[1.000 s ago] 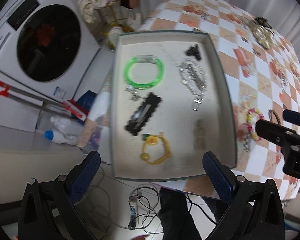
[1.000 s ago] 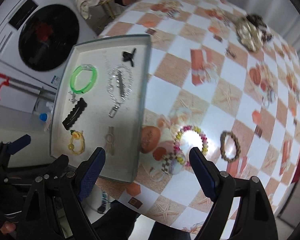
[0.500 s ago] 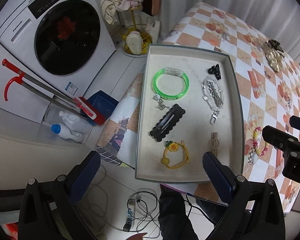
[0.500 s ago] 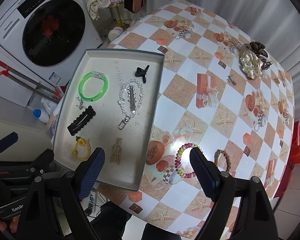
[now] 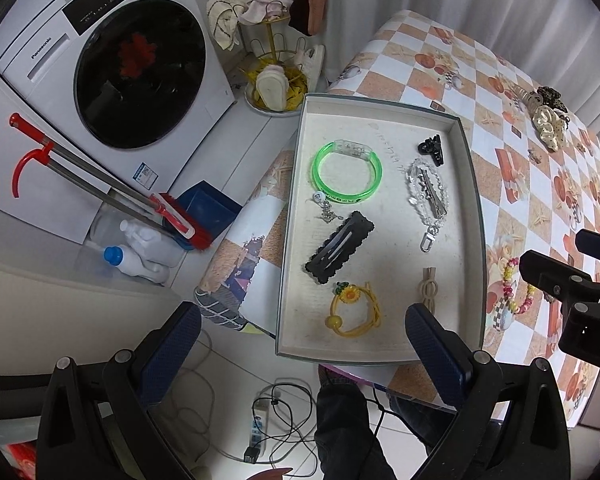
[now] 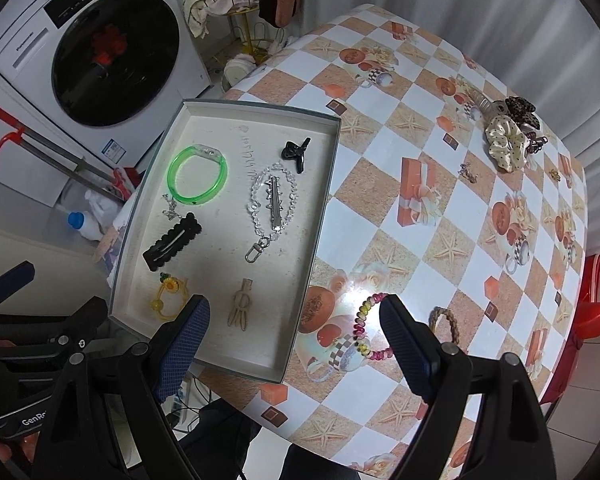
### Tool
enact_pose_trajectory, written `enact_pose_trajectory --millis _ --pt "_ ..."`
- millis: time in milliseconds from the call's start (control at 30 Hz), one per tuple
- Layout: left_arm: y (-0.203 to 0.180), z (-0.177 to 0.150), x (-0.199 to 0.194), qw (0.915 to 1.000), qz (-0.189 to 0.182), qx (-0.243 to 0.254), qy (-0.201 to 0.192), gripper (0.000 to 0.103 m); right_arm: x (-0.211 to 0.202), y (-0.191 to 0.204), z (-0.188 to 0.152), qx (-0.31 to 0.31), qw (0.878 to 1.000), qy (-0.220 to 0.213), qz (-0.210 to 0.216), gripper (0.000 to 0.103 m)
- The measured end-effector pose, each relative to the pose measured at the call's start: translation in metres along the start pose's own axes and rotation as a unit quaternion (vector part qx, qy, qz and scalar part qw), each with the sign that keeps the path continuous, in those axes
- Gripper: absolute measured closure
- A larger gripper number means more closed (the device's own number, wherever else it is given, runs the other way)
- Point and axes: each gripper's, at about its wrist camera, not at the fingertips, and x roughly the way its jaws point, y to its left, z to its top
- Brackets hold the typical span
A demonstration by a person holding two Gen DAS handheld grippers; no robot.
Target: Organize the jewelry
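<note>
The left gripper [image 5: 302, 328] hangs above the near edge of the grey tray [image 5: 474, 184], its blue-padded fingers [image 5: 434, 342] spread wide with nothing between them. The right gripper [image 6: 294, 330] is likewise wide apart and empty, held over the tray's near right corner and the checked tablecloth [image 6: 440, 184].

Inside the tray, the yellow sunflower hair tie [image 5: 354, 310] lies between the left gripper's fingers and a little beyond their tips, and the beige knotted clip [image 5: 430, 290] sits just past its right finger, long axis running away from the camera. The black scalloped snap clip [image 5: 340, 247] lies in the middle, its long axis diagonal from near-left to far-right. Farther back is the green bangle [image 5: 346, 172], flat, with a small silver charm [image 5: 326, 208] just beside its near rim. The clear bead chain [image 5: 426, 196] stretches lengthwise along the tray, clasp end toward the camera, with a silver clip lying inside its loop. A small black claw clip [image 5: 432, 148] rests near the far right corner.

On the tablecloth, outside the tray, the multicoloured bead bracelet [image 6: 366, 330] lies against the inner side of the right gripper's right finger [image 6: 406, 346], partly hidden by it; whether they touch is hard to say. A braided brown bracelet [image 6: 446, 322] lies just beyond that finger. Scrunchies [image 6: 508, 136] sit at the far edge
</note>
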Motion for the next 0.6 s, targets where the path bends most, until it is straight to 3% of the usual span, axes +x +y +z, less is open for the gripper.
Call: enact_pose_trajectory --millis 600 --pt "0.0007 0.0001 -0.0007 1.0 0.002 0.002 0.002 0.0 0.0 0.0001 0.0007 -0.003 1.0 -0.001 0.002 0.014"
